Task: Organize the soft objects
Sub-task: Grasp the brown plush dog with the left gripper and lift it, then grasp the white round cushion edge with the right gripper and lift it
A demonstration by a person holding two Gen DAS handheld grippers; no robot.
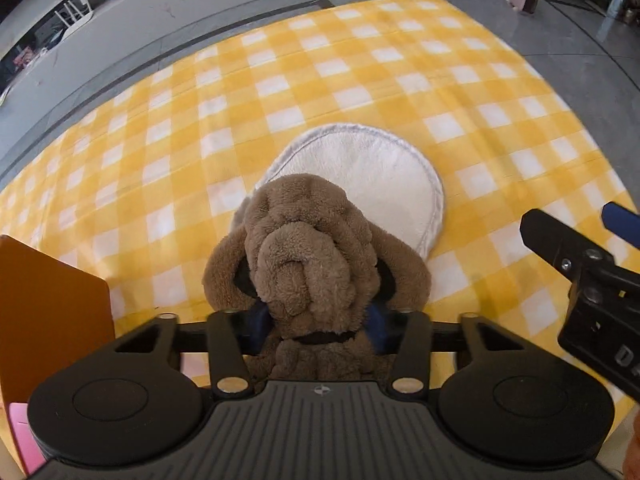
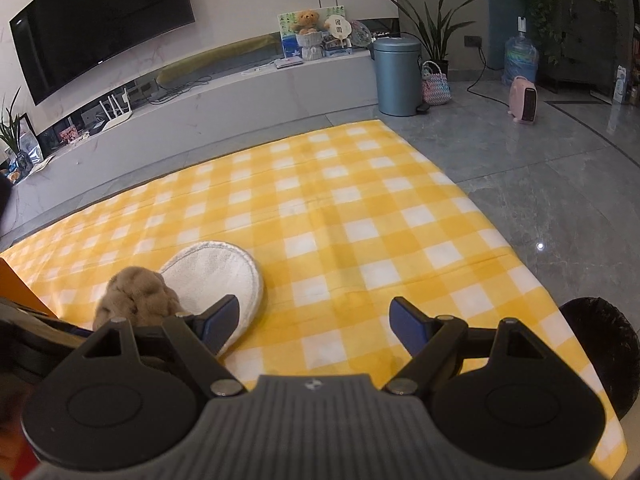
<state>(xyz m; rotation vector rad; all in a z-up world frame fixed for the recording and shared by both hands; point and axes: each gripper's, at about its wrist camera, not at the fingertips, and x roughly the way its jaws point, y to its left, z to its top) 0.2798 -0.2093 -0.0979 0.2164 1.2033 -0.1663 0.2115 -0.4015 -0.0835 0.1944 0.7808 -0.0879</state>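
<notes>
From the left wrist camera, the left gripper (image 1: 316, 312) had its blue pads pressed into both sides of a brown plush dog (image 1: 308, 256), fingers drawn in tight around the toy. The dog hung over the yellow checked blanket (image 1: 360, 72), with a round white plush pad (image 1: 372, 176) lying flat just behind it. An orange box wall (image 1: 48, 300) stood at the left edge, something pink (image 1: 24, 440) showing low beside it. I'd say that box was where the dog was headed, though its inside was hidden.

Over to the right wrist camera: the right gripper (image 2: 312, 324) stood wide open over the blanket, holding nothing, one blue pad (image 2: 220, 316) near the white pad's edge. The dog sat off to its left, clamped in the other tool. So, by my reckoning, one toy was in hand but not yet stowed, and the white pad waited untouched. Nothing else soft lay on the blanket.
</notes>
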